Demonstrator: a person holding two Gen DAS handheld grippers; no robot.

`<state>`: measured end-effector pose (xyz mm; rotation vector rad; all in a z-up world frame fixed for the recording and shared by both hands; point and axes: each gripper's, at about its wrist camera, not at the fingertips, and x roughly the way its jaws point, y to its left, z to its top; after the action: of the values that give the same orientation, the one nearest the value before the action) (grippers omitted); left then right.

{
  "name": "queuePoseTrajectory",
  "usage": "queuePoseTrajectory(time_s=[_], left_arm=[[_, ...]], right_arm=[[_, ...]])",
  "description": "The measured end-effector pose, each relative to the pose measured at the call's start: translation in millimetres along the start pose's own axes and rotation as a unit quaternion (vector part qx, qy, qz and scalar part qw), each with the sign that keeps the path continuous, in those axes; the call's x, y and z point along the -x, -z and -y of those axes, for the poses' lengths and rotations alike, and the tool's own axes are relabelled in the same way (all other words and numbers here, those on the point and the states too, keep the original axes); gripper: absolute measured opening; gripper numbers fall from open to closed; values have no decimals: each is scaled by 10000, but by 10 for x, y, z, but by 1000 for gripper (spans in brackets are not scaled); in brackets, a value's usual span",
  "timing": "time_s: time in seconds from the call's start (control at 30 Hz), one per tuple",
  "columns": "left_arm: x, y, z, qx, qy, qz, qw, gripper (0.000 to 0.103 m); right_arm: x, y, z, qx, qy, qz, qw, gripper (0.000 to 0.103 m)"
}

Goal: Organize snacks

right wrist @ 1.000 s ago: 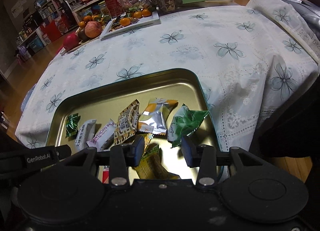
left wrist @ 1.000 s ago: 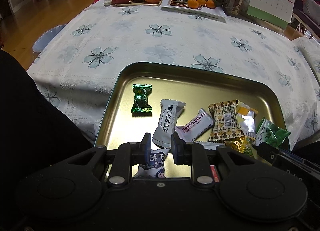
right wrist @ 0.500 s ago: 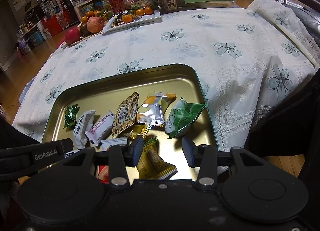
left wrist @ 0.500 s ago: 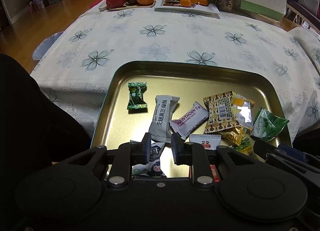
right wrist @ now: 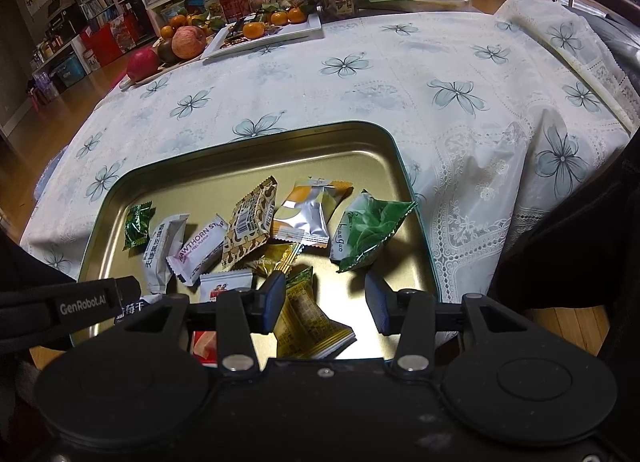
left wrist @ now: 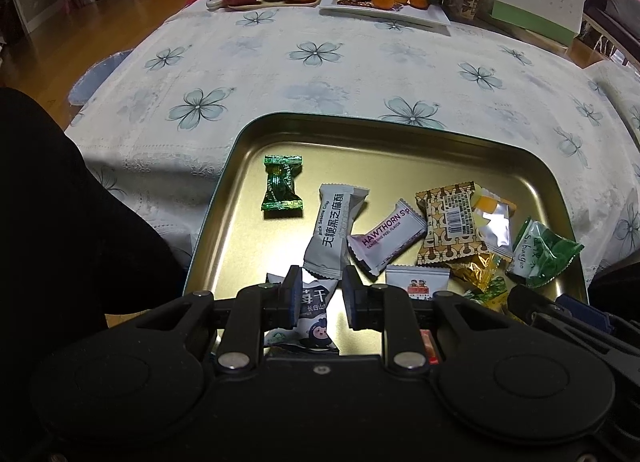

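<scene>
Gold metal tray point(left wrist: 400, 142) on the floral tablecloth holds loose wrapped snacks. A green foil candy point(left wrist: 282, 187) lies apart at the left. A grey black-sesame crisp packet point(left wrist: 334, 230), a white Hawthorn packet point(left wrist: 386, 236) and a brown patterned packet point(left wrist: 450, 222) lie side by side, overlapping. A silver-orange sachet point(right wrist: 306, 214) and a green leaf-print packet point(right wrist: 368, 234) sit at the right. A yellow packet point(right wrist: 306, 322) lies nearest.
</scene>
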<state>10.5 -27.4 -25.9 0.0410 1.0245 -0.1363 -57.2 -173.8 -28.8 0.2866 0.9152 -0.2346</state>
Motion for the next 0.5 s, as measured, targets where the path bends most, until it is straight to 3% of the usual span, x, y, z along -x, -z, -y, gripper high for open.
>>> queuePoseTrajectory(time_s=[0.5], left_arm=[[28, 8, 19, -55, -84, 74, 9999, 31]], right_arm=[[-6, 12, -13, 32, 49, -23, 10000, 47]])
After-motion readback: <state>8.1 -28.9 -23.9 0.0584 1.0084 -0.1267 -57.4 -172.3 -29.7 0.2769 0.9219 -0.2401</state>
